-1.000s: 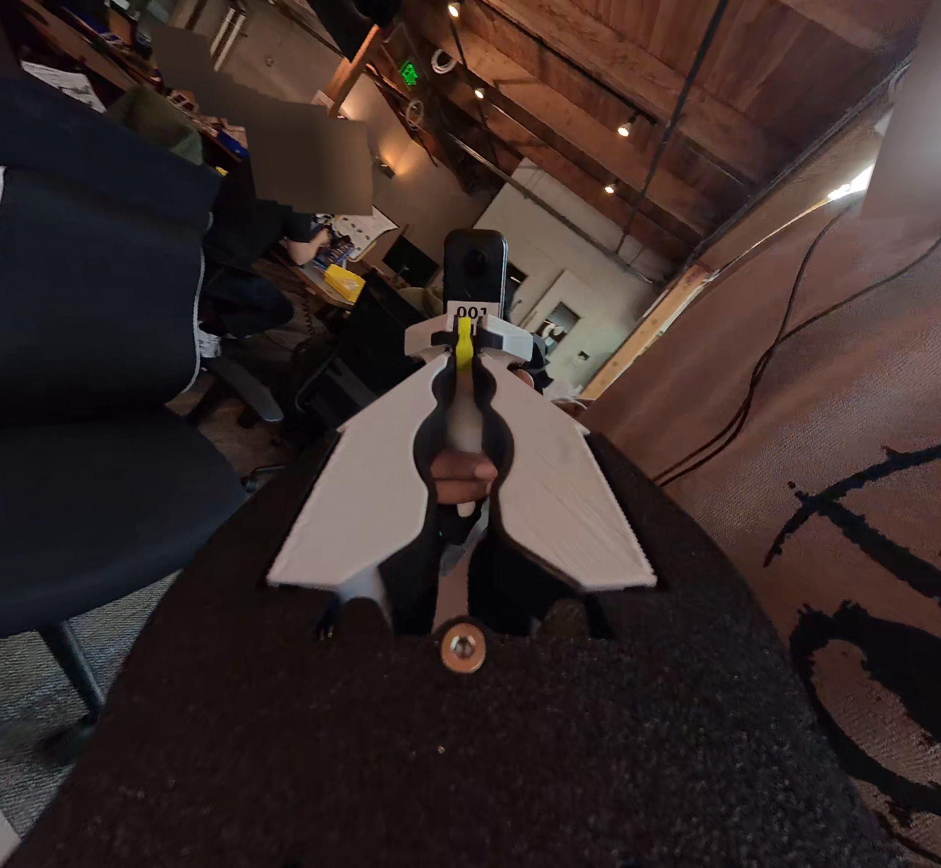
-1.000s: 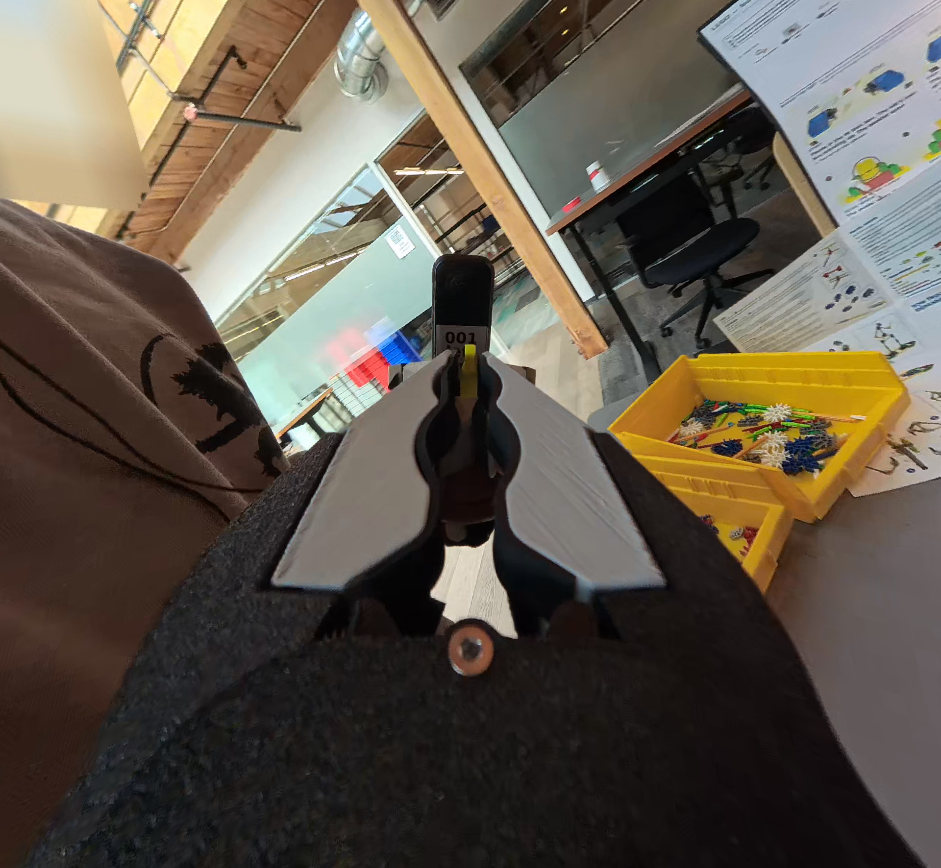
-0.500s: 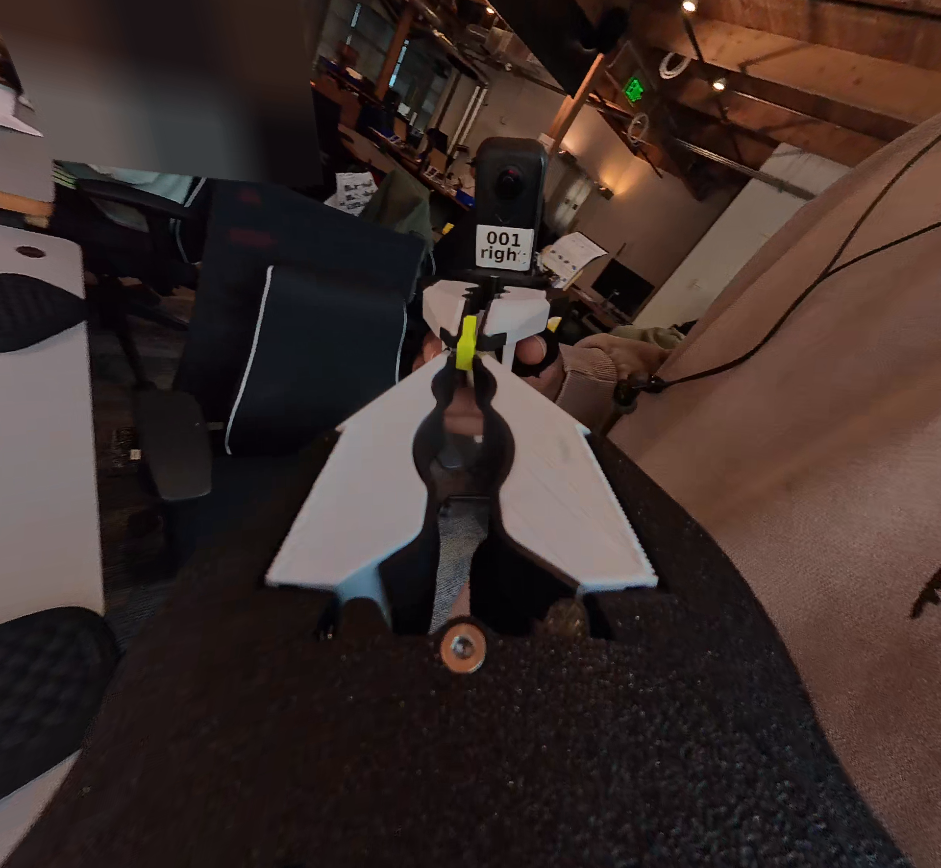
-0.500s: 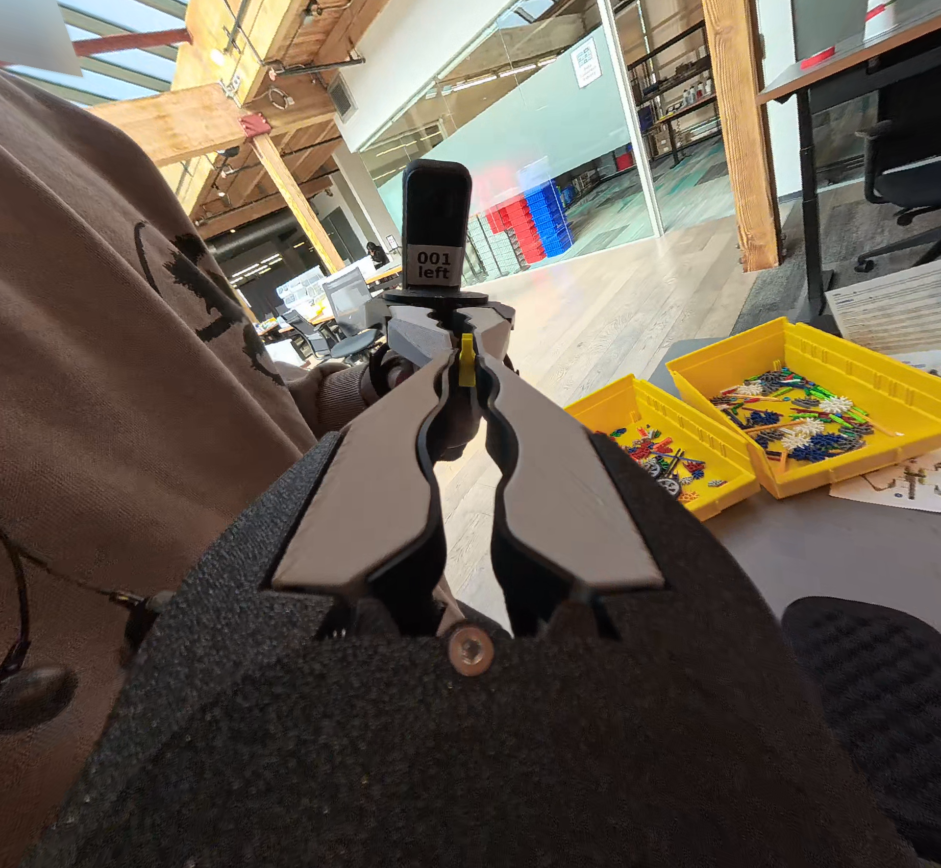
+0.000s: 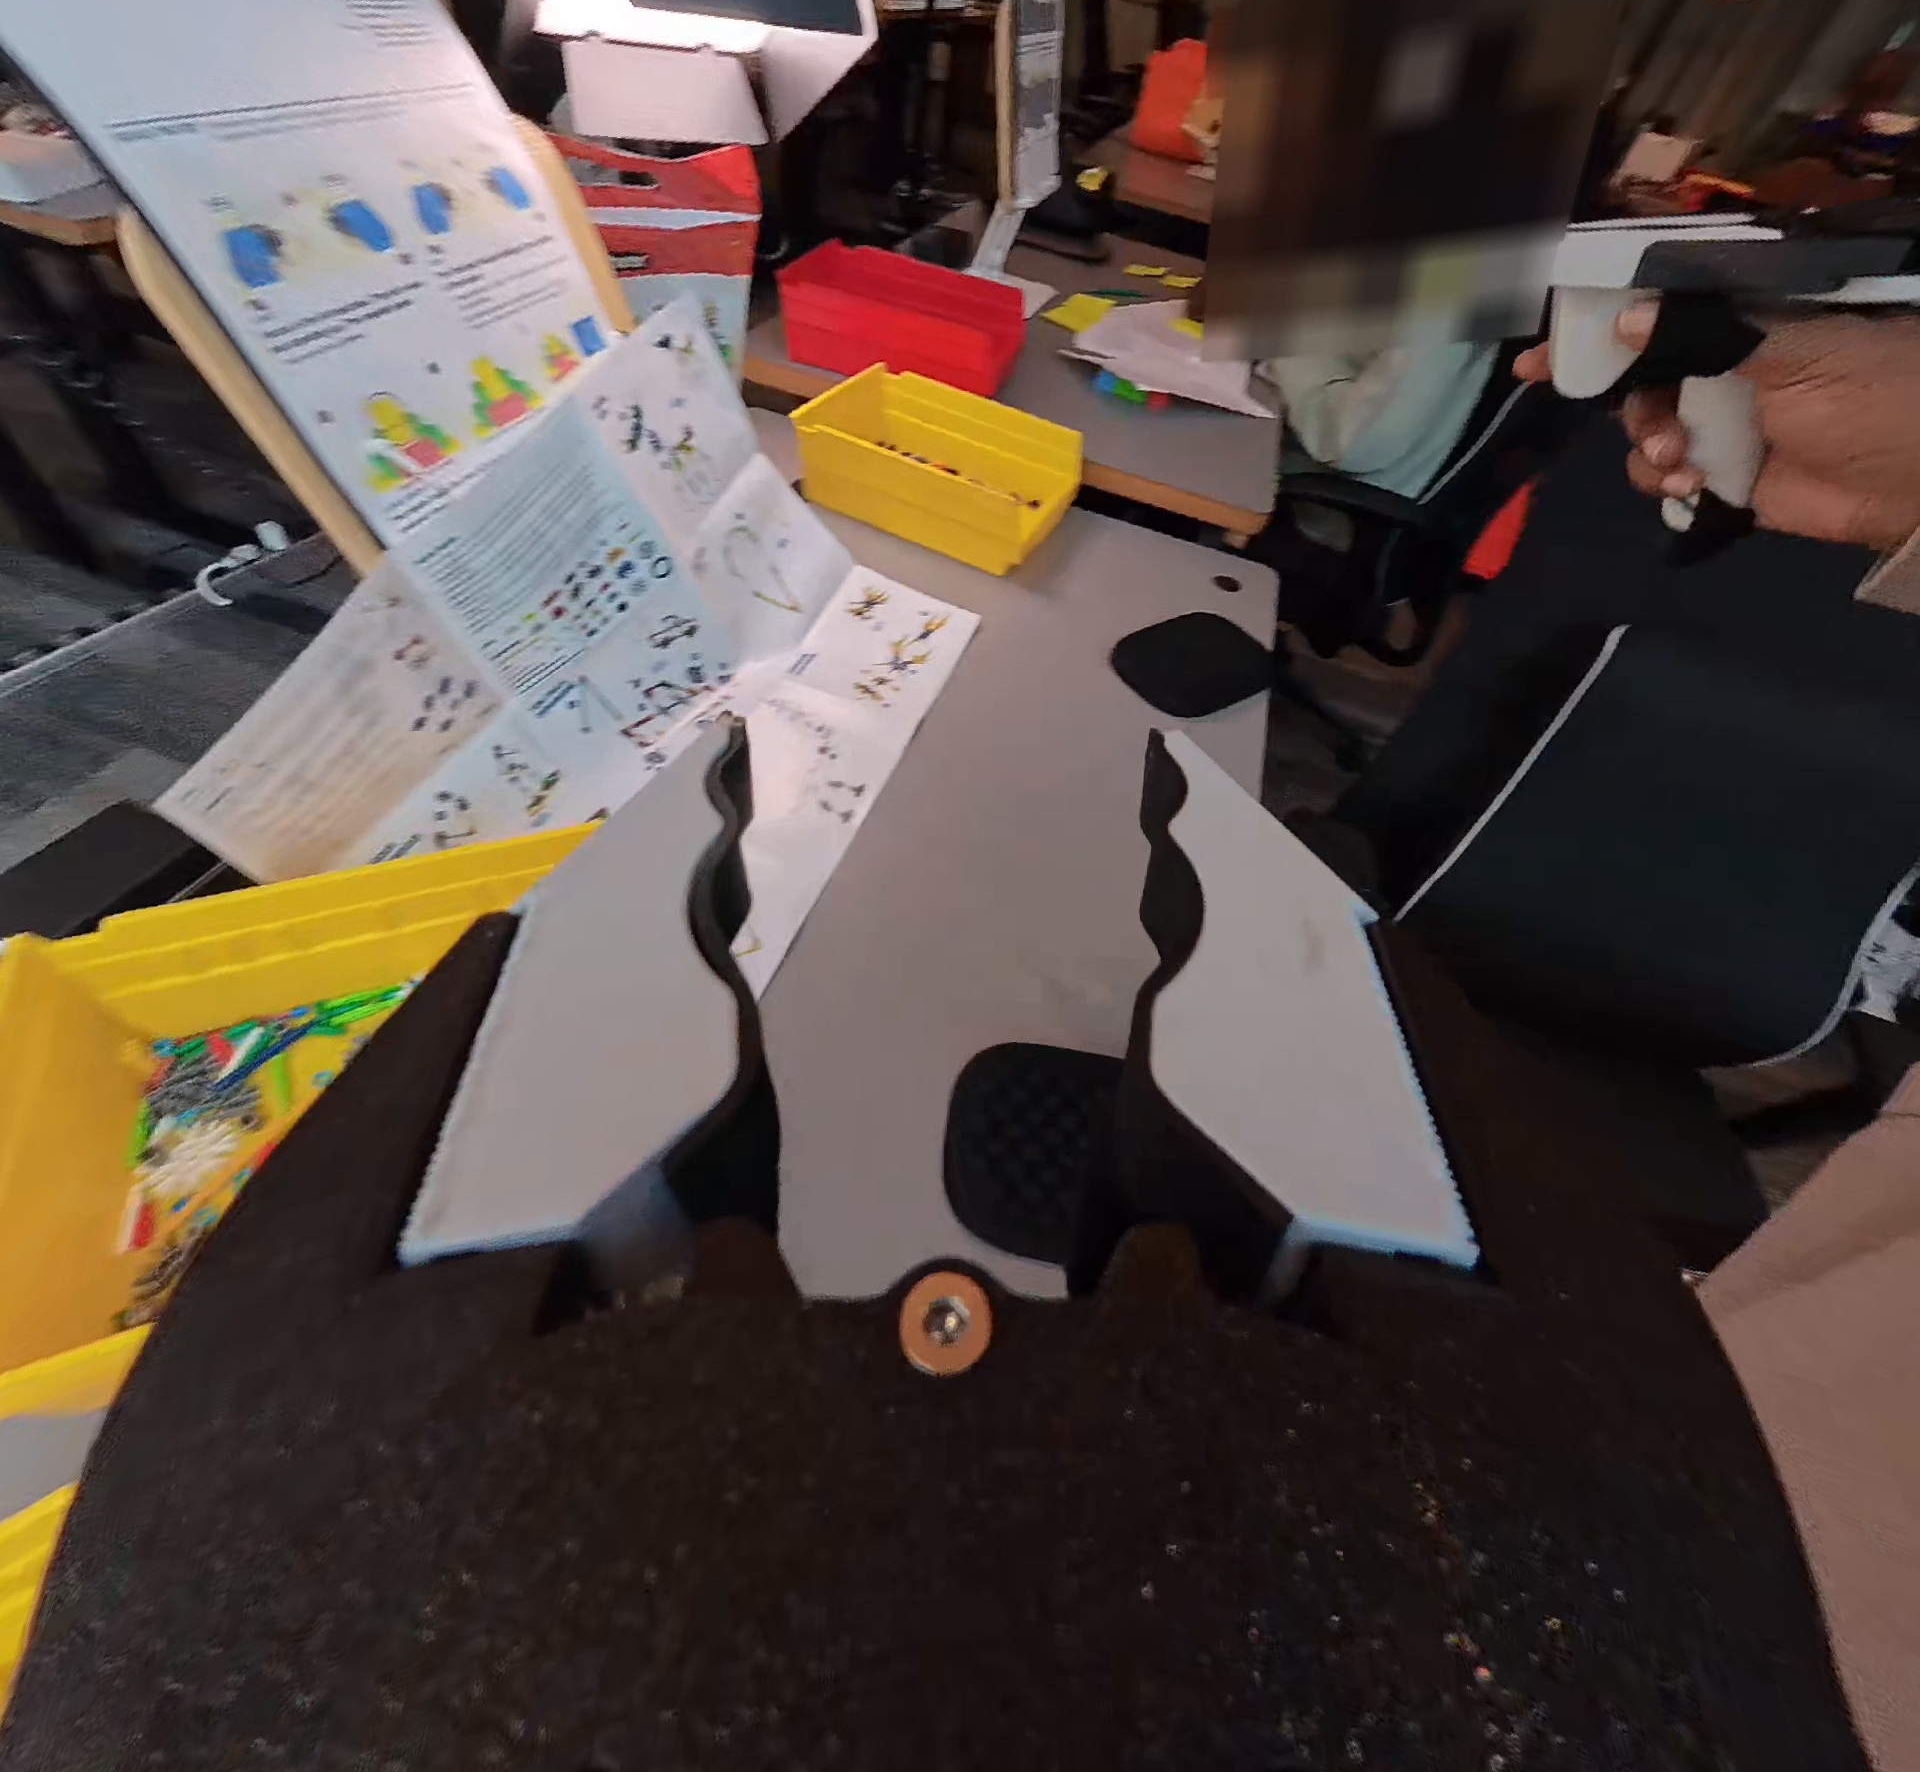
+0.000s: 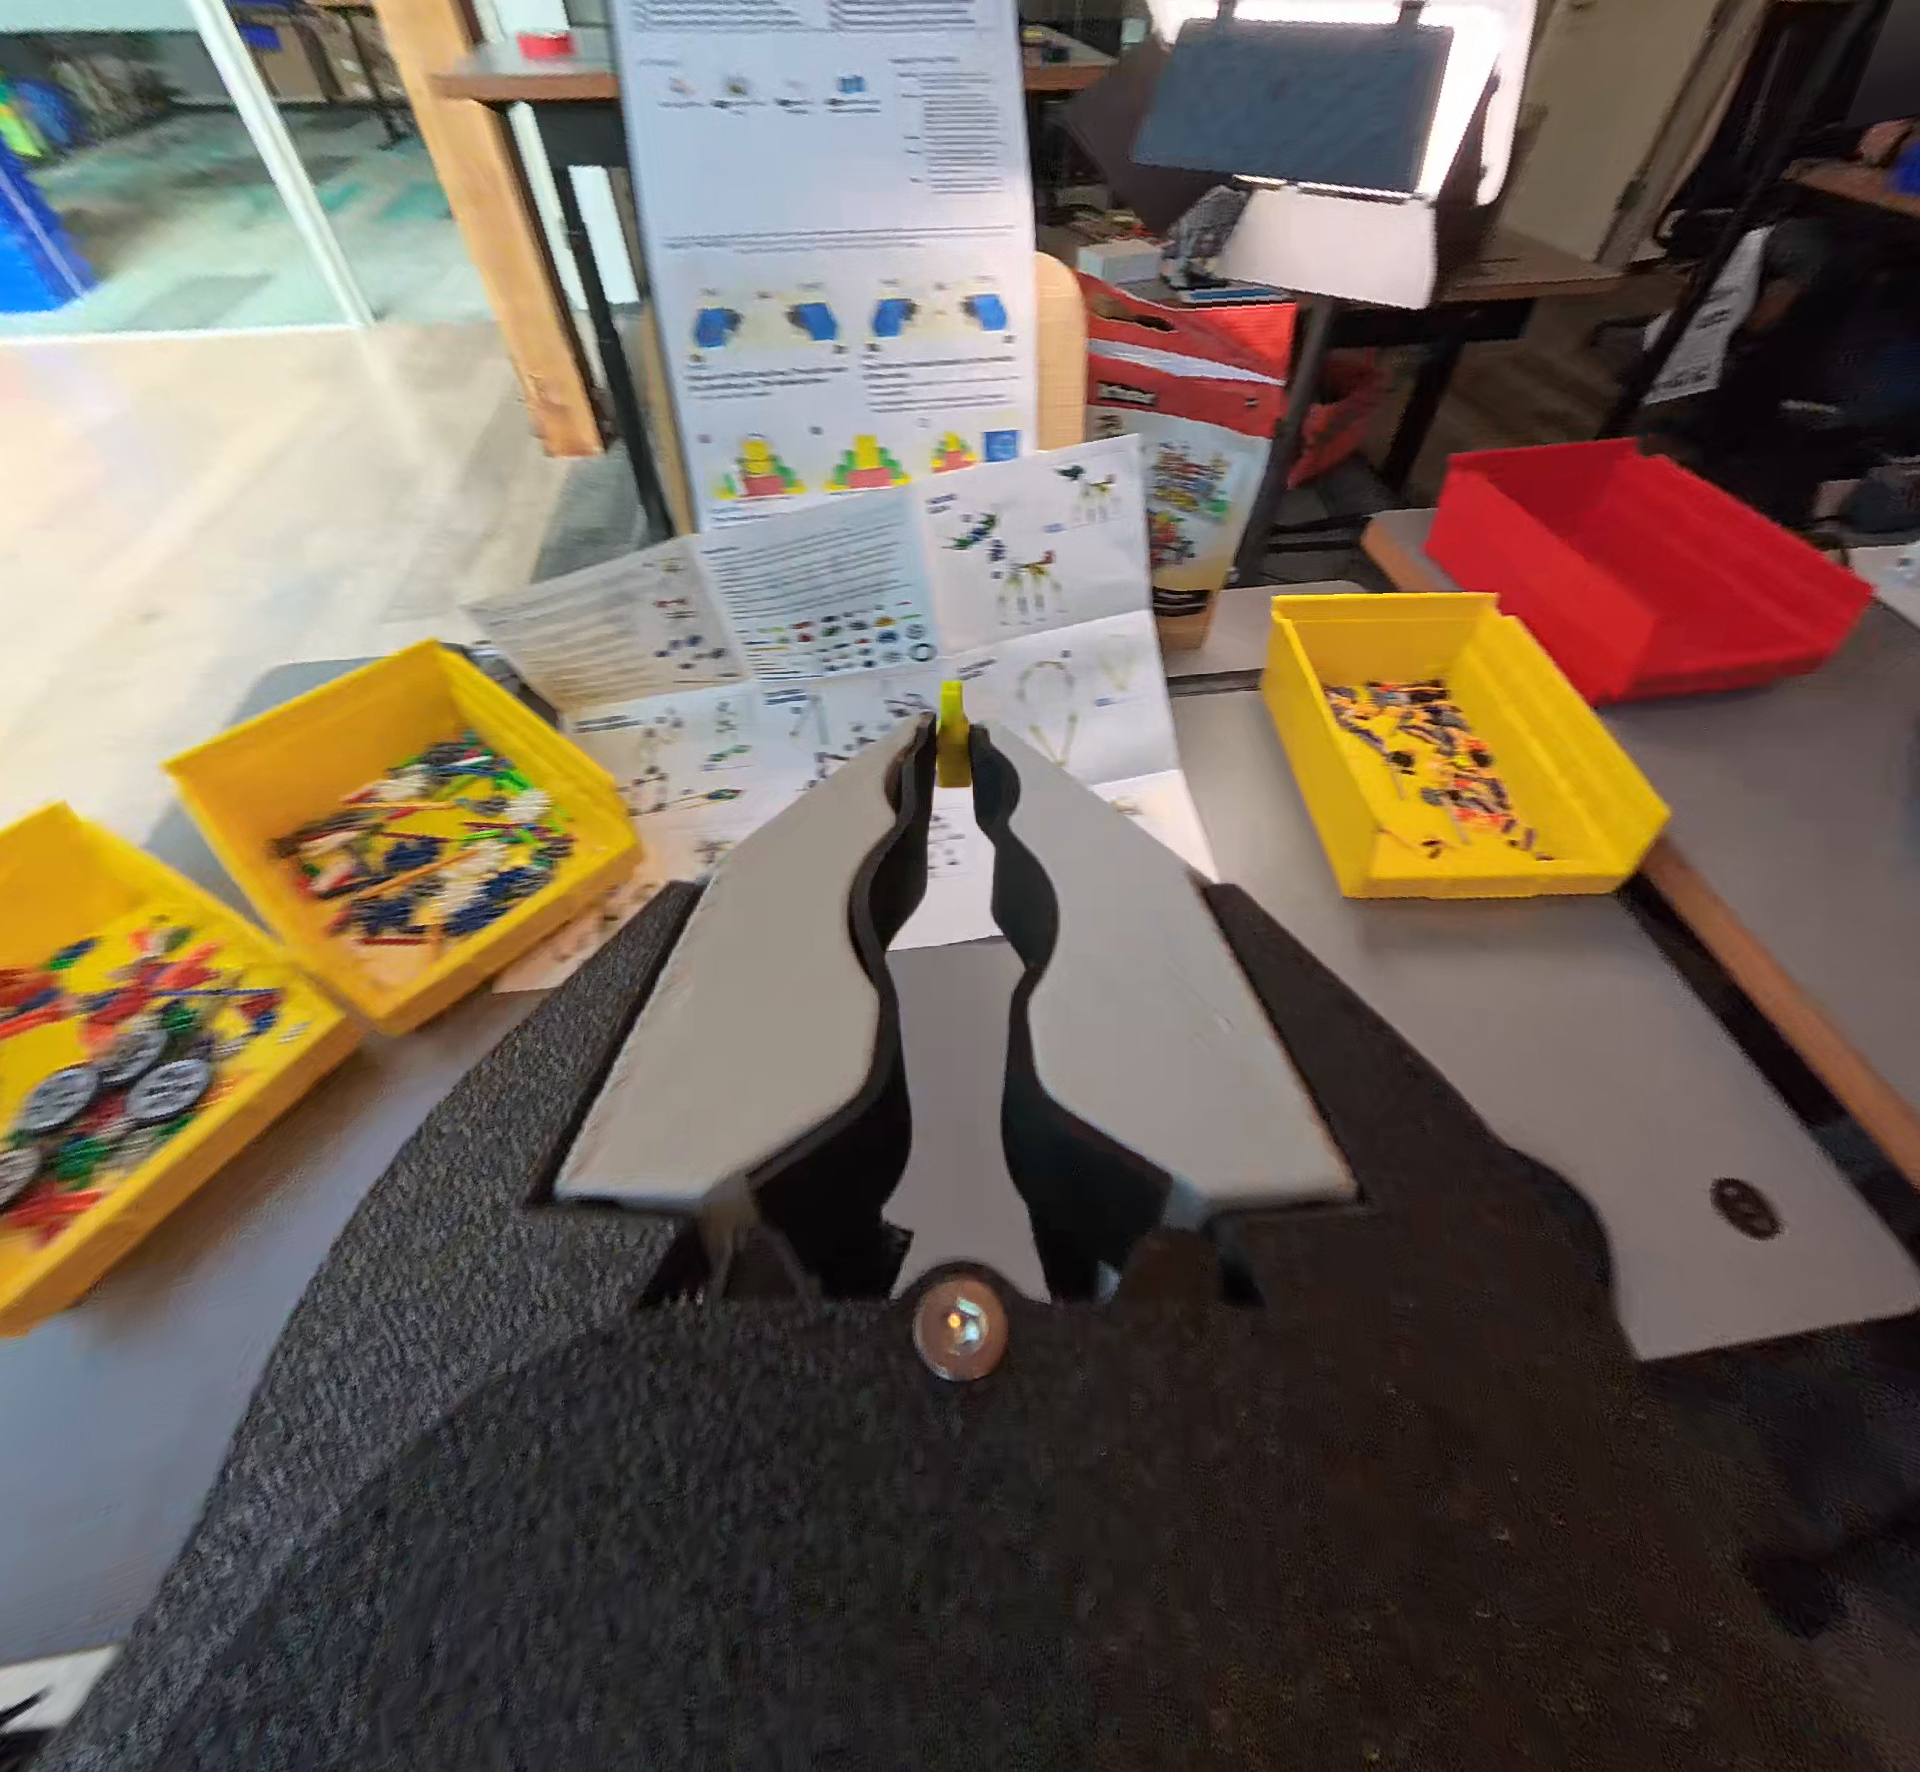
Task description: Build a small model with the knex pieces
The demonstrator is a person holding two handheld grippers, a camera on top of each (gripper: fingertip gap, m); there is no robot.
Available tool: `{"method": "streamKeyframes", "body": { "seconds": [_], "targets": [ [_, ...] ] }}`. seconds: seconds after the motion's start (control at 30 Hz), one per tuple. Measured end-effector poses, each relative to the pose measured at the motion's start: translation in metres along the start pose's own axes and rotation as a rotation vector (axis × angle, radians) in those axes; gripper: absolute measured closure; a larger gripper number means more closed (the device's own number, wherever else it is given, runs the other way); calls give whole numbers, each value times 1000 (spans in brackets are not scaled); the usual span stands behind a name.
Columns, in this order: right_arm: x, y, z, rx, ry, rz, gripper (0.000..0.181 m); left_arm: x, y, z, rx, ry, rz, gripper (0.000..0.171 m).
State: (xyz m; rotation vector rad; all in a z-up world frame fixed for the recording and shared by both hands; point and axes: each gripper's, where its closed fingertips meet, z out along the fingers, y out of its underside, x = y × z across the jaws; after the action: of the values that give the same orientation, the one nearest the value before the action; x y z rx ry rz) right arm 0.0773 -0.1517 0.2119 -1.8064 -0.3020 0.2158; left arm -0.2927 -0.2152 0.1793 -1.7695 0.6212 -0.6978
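My left gripper [image 5: 940, 756] is open and empty, with its jaws wide apart above the grey table [image 5: 997, 849]. My right gripper [image 6: 953, 735] is shut on a small yellow piece [image 6: 952, 748] that stands up between its tips, above an unfolded instruction sheet [image 6: 935, 600]. In the left wrist view, a hand [image 5: 1808, 444] grips the right gripper's white handle at the upper right; its tips are hidden by a blurred patch.
Yellow bins of small coloured parts stand at the left [image 6: 405, 818] [image 6: 104, 1078] and at the right [image 6: 1455, 746], with a red bin [image 6: 1642, 569] behind. A tall poster board [image 6: 821, 216] and a lit lamp panel [image 6: 1340, 101] stand at the back. Black pads [image 5: 1190, 662] lie on the table. Tip to tip, the grippers are about 40 cm apart.
Both grippers were shut on the yellow piece, tip to tip in the air. The left has opened and let go; both views have swung down to face the table. The right still holds the piece.
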Motion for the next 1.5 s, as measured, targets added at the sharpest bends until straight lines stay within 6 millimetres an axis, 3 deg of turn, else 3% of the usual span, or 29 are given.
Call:
{"method": "streamKeyframes", "body": {
  "seconds": [0.1, 0.27, 0.37, 0.47, 0.53, 0.63, 0.73, 0.8, 0.87, 0.93, 1.0, 1.1, 1.23, 1.4, 1.5],
  "targets": [
    [92, 22, 74, -51, 89, -51, 176, -38, 20, 7, -75, -117, -36, 92],
    [234, 76, 216, -104, 199, -31, 176, -63, 28, 31, -135, -286, -98, 98],
    [299, 108, 294, -149, 235, -33, 177, -74, 19, 65, -144, -412, -111, 99],
    [346, 127, 350, -185, 270, -43, 176, -78, -6, 110, -52, -446, -209, 99],
    [366, 134, 374, -201, 282, -46, 172, -77, -12, 137, -61, -427, -212, 99],
    [387, 138, 390, -216, 297, -30, 136, -78, -18, 162, -62, -399, -253, 99],
    [391, 141, 382, -204, 305, -15, 128, -78, -16, 167, -63, -397, -273, 99],
    [378, 144, 368, -194, 292, -5, 125, -75, -11, 162, -67, -400, -271, 99],
    [347, 148, 347, -184, 256, -9, 125, -73, -6, 149, -54, -415, -270, 99],
    [300, 152, 319, -183, 201, -32, 125, -70, -3, 125, -26, -436, -273, 99],
    [240, 155, 288, -182, 135, -49, 125, -66, 1, 91, 5, -461, -267, 101],
    [133, 151, 236, -159, 27, -56, 125, -59, 16, 19, 60, -529, -248, 101],
    [-36, 133, 170, -99, -140, -96, 125, -40, 56, -115, 167, -641, -250, 101],
    [-269, 101, 91, -26, -344, -161, 129, -3, 131, -320, 180, -796, -265, 104],
    [-409, 91, 63, -49, -527, -205, 132, 18, 169, -443, 96, -893, -325, 104]
  ]
}}
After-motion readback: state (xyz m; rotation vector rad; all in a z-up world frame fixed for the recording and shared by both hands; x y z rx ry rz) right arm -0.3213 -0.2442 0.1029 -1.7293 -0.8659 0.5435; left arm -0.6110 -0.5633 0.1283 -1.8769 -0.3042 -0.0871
